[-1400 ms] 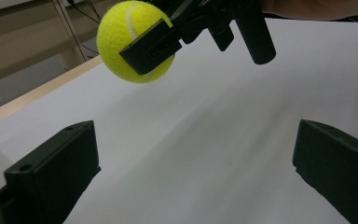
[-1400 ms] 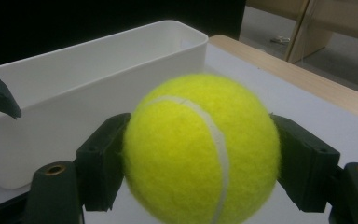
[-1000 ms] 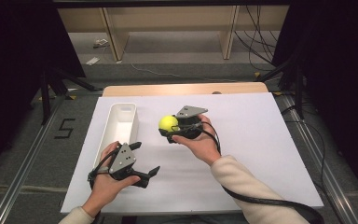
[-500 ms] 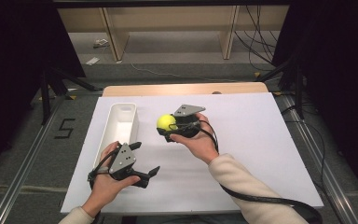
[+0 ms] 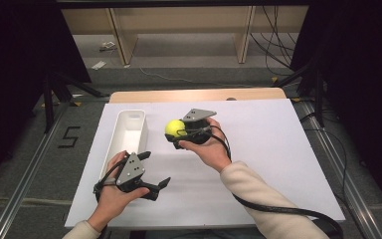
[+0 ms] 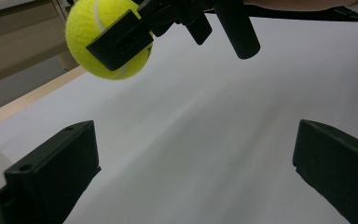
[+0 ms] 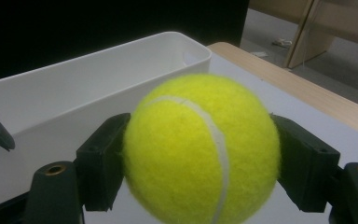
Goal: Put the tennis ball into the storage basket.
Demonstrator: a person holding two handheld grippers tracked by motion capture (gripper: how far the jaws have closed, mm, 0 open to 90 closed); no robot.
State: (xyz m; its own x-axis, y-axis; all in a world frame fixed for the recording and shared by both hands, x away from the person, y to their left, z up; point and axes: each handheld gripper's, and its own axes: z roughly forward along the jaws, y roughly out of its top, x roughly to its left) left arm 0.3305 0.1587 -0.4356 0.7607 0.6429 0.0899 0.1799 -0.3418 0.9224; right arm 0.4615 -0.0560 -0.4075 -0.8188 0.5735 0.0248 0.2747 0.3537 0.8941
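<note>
A person sits at a white surface (image 5: 278, 164) and holds 1 two-jaw tool in each hand. The right tool (image 5: 178, 133) has its jaws clamped on a yellow tennis ball (image 5: 174, 128), 1 jaw pressing on each side, so the ball is lifted clear of the surface. In the right gripper view the ball (image 7: 200, 149) sits squarely between the 2 black jaws, with a long white bin (image 7: 98, 70) just beyond it. From above, the bin (image 5: 127, 134) lies lengthwise near the left edge of the surface, and it looks empty. The ball hangs just beside the bin's right wall, not yet over its opening. The left tool (image 5: 151, 169) rests low near the front of the surface, close to the near end of the bin, with its jaws spread wide and nothing between them; the left gripper view shows those 2 jaws (image 6: 196, 177) far apart over bare white surface, and the gripped ball (image 6: 107, 37) up at the top left. Judging from this, the pickup is done and the carry is about halfway: what seems left is to bring the ball over the bin, lower it inside, and let go. The left tool has no part in the work at this point.
</note>
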